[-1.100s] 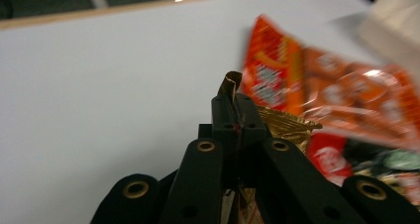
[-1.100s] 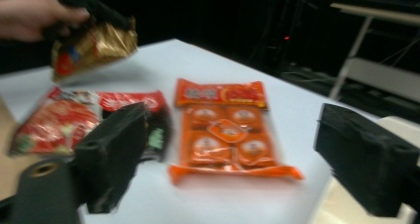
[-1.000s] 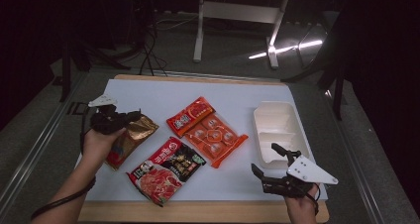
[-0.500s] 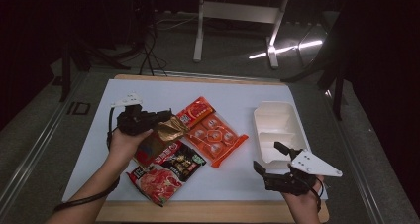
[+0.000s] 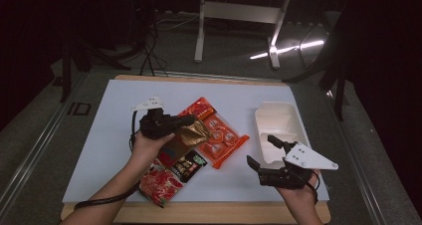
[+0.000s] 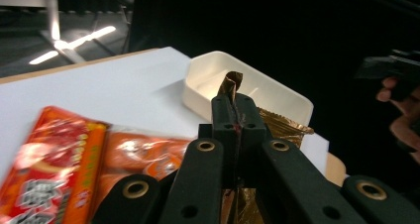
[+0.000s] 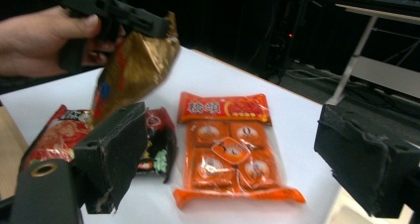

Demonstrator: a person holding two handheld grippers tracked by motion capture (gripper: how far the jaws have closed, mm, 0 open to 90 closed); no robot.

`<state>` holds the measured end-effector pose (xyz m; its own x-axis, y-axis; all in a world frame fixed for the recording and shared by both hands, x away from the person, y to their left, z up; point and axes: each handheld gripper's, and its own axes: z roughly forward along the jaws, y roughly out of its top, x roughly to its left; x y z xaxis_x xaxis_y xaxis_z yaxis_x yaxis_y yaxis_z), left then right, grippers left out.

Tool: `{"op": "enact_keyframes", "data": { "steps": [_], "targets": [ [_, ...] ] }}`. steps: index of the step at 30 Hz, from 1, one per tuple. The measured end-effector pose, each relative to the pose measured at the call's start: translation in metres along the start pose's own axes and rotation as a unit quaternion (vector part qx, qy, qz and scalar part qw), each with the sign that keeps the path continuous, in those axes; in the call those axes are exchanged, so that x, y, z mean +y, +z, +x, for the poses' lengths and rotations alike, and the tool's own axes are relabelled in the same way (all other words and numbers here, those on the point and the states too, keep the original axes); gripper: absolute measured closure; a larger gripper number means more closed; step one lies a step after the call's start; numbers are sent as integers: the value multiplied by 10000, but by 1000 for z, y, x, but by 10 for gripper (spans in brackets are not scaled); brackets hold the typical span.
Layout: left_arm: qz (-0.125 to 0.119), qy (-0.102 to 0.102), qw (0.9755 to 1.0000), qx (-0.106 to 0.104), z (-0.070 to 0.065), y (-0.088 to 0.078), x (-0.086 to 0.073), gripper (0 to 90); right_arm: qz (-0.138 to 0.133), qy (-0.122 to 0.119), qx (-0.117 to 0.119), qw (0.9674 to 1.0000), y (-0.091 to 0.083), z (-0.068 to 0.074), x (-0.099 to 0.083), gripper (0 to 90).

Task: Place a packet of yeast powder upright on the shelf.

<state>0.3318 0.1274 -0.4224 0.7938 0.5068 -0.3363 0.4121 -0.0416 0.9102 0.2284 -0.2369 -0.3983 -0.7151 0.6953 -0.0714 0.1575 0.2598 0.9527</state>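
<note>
One gold snack packet (image 5: 195,131) has changed place: a second ago it lay near the white table's (image 5: 114,120) left edge, and now it hangs clear of the surface over the middle, above the orange snack packs (image 5: 219,138). The left gripper (image 5: 185,120) is clenched on the packet's crimped top edge, which pokes up between the black jaws in the left gripper view, with the white tray (image 6: 208,75) beyond. The right gripper (image 5: 263,153) has hardly shifted; it hovers near the table's right front corner, just before the tray, jaws spread and holding nothing. The packet's lower half is hidden behind the gripper in the left gripper view, and its print is blurred in the right gripper view. The red packet (image 5: 161,182) at the front edge lies partly under the left forearm.
</note>
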Motion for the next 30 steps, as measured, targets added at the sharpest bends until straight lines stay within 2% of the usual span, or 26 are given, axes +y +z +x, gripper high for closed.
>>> {"op": "enact_keyframes", "data": {
  "steps": [4, 5, 9, 11, 13, 17, 19, 23, 24, 25, 26, 29, 30],
  "targets": [
    [-182, 59, 9997, -151, -10, 15, 0, 900, -25, -20, 181, 9998, 12, 6, 5, 142],
    [-182, 59, 9997, -151, -10, 15, 0, 900, -25, -20, 181, 9998, 12, 6, 5, 142],
    [-400, 125, 9984, -386, -21, 31, -1, 900, -32, -62, 231, 9997, 21, 9, 11, 157],
    [-508, 152, 9971, -541, -25, 36, -3, 900, -22, -20, 264, 9996, 22, 8, 12, 186],
    [-574, 227, 9963, -595, -30, 41, -4, 900, -32, 80, 299, 9995, 23, 5, 13, 196],
    [-727, 229, 9944, -735, -36, 49, -8, 900, 33, 219, 363, 9991, 25, 3, 14, 210],
    [-798, 145, 9932, -835, -37, 54, -10, 900, 75, 236, 373, 9990, 27, 3, 13, 222],
    [-922, 110, 9917, -893, -40, 59, -12, 900, 178, 259, 412, 9987, 31, 3, 12, 261],
    [-1030, 77, 9899, -973, -41, 63, -13, 900, 187, 273, 387, 9987, 31, 3, 11, 266],
    [-1087, 58, 9891, -995, -43, 64, -14, 900, 223, 331, 431, 9983, 32, 1, 11, 323],
    [-1124, 62, 9883, -1027, -43, 65, -14, 900, 246, 347, 364, 9984, 33, 0, 11, 334],
    [-1276, 57, 9851, -1151, -47, 67, -14, 900, 299, 411, 418, 9978, 33, -1, 10, 418],
    [-1365, 41, 9833, -1199, -48, 68, -14, 900, 324, 396, 458, 9976, 33, -1, 10, 463]
  ]
}}
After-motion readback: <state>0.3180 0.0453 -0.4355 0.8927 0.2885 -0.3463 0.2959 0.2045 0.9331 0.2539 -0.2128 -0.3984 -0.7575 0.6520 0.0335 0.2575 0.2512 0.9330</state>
